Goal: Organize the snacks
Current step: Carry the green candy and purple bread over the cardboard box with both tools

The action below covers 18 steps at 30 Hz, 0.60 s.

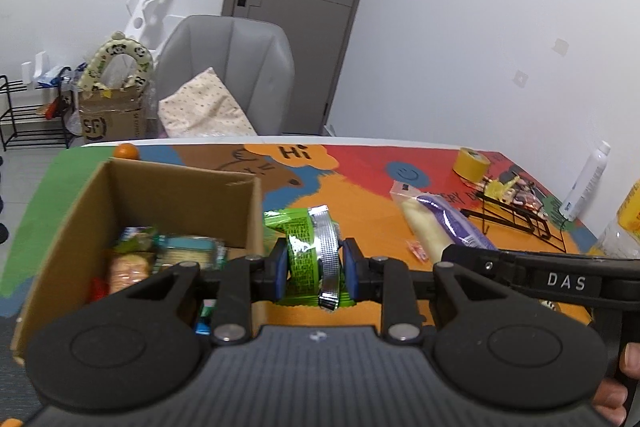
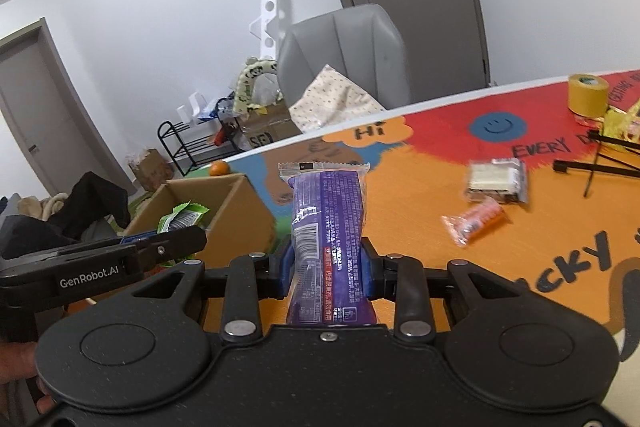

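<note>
A table with a bright cartoon-printed top carries everything, its far edge running in front of a grey chair. Near the table's left edge stands an open cardboard box, already holding several wrapped snacks on its floor; an orange sits just beyond the box's far corner. Toward the right edge lie a black wire rack, a roll of yellow tape near the far edge, and a white bottle. Out on the open middle of the surface rest a clear-wrapped wafer pack and, just in front of it, a small orange-pink packet. The right gripper is clenched on a purple snack pack, which sticks out forward between its blue pads, off the surface. The left gripper grasps a green snack packet with a silver seam, held above the table just right of the box's right wall. A hand shows at that view's lower right corner.
</note>
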Each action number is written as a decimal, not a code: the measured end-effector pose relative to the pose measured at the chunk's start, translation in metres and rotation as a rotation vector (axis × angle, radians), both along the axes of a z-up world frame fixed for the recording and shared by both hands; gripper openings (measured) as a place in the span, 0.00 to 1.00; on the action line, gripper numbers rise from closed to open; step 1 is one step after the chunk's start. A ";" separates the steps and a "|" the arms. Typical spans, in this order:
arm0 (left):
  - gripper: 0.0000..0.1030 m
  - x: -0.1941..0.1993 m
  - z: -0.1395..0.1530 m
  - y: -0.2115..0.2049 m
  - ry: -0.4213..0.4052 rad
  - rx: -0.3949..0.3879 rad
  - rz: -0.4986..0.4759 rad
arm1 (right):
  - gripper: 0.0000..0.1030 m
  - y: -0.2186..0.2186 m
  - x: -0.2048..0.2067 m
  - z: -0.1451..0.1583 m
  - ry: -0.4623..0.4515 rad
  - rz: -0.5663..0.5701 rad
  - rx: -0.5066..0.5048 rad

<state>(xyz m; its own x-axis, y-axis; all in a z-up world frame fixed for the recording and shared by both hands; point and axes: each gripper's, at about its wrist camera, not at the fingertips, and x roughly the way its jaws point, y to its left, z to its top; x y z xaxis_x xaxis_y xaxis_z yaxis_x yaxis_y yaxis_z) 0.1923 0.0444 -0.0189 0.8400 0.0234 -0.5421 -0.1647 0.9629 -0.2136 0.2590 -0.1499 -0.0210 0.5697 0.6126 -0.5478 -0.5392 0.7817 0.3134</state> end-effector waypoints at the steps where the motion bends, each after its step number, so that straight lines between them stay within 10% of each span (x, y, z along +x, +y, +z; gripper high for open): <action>1: 0.26 -0.003 0.001 0.004 -0.001 -0.001 0.009 | 0.29 0.003 -0.001 0.001 -0.003 0.006 0.005; 18: 0.26 -0.036 -0.001 0.052 0.026 -0.032 0.083 | 0.29 0.056 -0.016 0.010 -0.032 0.085 0.009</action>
<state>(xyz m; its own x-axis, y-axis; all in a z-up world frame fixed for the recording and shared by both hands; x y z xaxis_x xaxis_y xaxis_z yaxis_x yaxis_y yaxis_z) 0.1562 0.0967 -0.0197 0.8217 0.0751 -0.5650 -0.2496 0.9386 -0.2383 0.2432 -0.0942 -0.0105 0.5327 0.6645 -0.5242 -0.6132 0.7299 0.3021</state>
